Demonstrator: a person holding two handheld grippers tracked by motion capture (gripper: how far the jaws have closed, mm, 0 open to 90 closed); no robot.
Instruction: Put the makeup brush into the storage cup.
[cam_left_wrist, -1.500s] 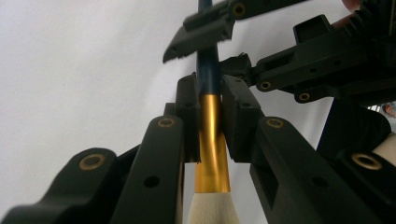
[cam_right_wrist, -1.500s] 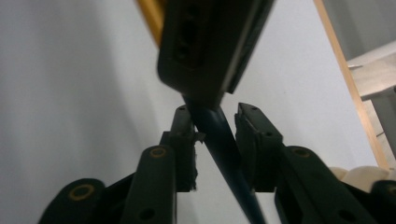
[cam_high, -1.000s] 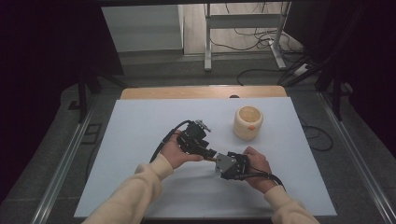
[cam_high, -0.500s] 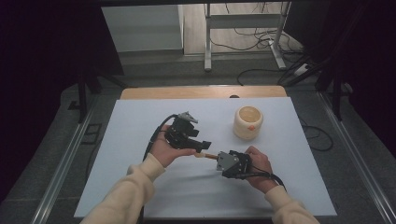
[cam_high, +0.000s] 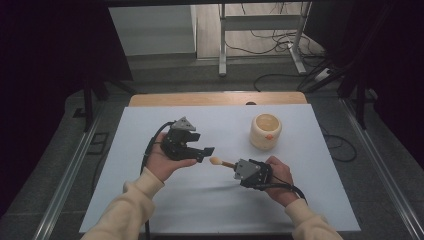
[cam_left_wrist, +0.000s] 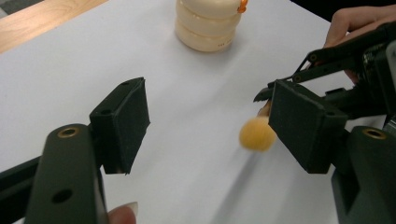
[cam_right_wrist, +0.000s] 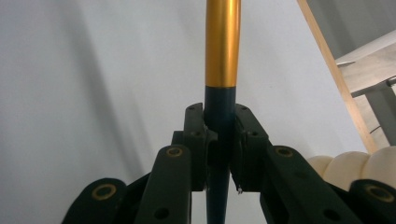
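Worktop (cam_high: 150, 200), covered in white, carries every item and serves as the reference surface. Toward its far right side stands a cream ribbed holder (cam_high: 265, 131), upright, mouth open upward, with a small orange tab on its wall; it is judged to be the receptacle for the brush.

Nearer the person than the holder, the left gripper (cam_high: 205, 152) is raised off the worktop in an upturned palm. Its fingers (cam_left_wrist: 122, 122) are spread, having just been opening, with nothing pressed between them; the brush tip lies just beside the right-hand finger, untouched. This reads as a completed hand-over.

Near-left of the holder, the right gripper (cam_high: 235, 166) rests low, close to the worktop, fingers pinching the brush (cam_high: 223, 162) on its dark handle below the gold ferrule. The round yellowish tuft points toward the left gripper. The grip near the handle end likely leaves the shaft free for insertion into the holder.
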